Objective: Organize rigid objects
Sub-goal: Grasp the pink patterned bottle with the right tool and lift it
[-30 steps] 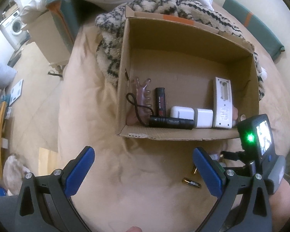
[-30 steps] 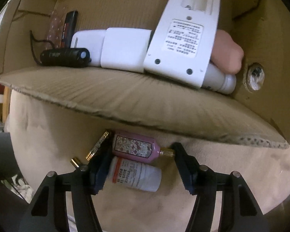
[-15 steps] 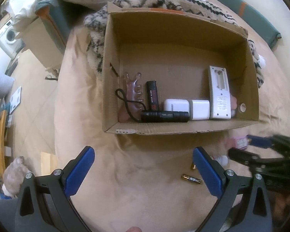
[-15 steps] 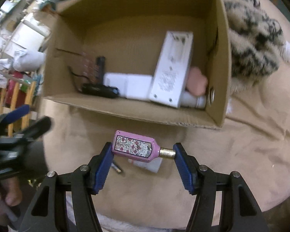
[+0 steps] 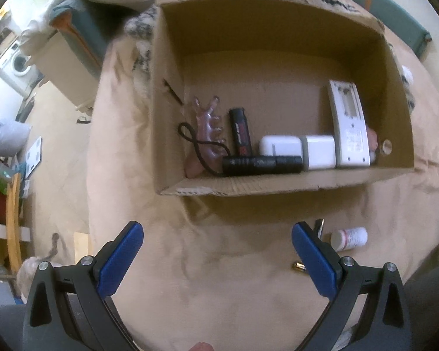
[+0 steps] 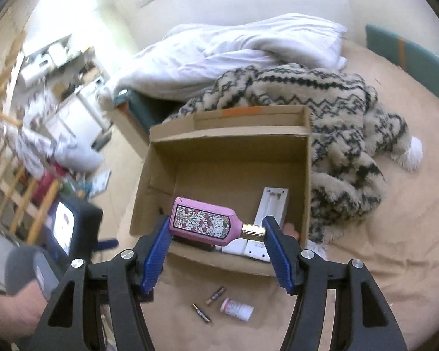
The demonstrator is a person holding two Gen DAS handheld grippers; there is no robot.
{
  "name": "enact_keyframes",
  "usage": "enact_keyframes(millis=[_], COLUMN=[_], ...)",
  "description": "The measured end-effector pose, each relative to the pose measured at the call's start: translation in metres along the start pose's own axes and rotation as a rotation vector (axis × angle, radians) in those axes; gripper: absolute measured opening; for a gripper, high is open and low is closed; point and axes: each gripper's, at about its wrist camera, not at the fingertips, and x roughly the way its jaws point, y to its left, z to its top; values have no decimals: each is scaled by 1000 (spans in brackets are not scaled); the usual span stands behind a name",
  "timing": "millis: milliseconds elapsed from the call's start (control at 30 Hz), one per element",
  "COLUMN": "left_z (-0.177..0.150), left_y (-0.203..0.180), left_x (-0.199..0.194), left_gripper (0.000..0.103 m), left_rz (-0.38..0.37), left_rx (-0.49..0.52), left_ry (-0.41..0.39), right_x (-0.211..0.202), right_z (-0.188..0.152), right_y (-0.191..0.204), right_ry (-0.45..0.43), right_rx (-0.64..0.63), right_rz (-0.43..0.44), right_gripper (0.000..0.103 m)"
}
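Note:
My right gripper (image 6: 215, 235) is shut on a pink perfume bottle (image 6: 203, 221) with a gold cap, held lengthwise above the near rim of a cardboard box (image 6: 158, 143). In the left wrist view the cardboard box (image 5: 307, 182) holds a black flashlight (image 5: 262, 164), a black lighter (image 5: 240, 134), two white chargers (image 5: 281, 145), a white remote (image 5: 351, 128) and a pink claw clip (image 5: 209, 122). My left gripper (image 5: 216, 254) is open over the bed in front of the box. A white pill bottle (image 5: 349, 238) (image 6: 237, 308) and batteries (image 6: 215, 294) lie on the sheet.
The box sits on a beige bed sheet (image 5: 219, 278). A patterned fleece blanket (image 6: 345, 111) and a white duvet (image 6: 234, 55) lie behind the box. A teal cushion (image 6: 409, 55) is at the far right. Off the bed's left edge is a cluttered floor (image 6: 58, 102).
My right gripper lifted the pink perfume bottle off the sheet and rose to above the box's near rim, tilting up. It left the left wrist view. My left gripper sank slightly toward the box.

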Motion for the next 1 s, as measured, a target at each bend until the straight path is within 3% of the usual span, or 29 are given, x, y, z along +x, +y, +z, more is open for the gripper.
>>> enact_keyframes(millis=[167,300,467,533,600,700,767,1000], left_z=[-10,-26,-46,-49,-51,-51,-50,-48], left_y=[-24,-60,-96,-102,-106,-108,-108,-100], left_x=[16,31,50,58,64,66,65,66], left_gripper=[100,96,81,71,68,57,40,40], left_rz=[-61,-133,-130,-116,-113,-129,-139,-147], left_rx=[96,236,390,404,418,415,412,388], left_ry=[61,144,200,207,219,219,211,219], right_x=[5,10,21,27,31,32,33,38], right_z=[-2,-5,-7,-9,-9,-8,-7,-7], right_y=[-9,-10,-12,-13,-17,-18,-20,-19], right_ry=[16,31,57,71,91,91,96,113], right_rx=[32,38,35,33,53,49,55,42], right_rz=[14,35,44,32,34,28,35,24], right_gripper=[67,67,66,67,67,67,67,67])
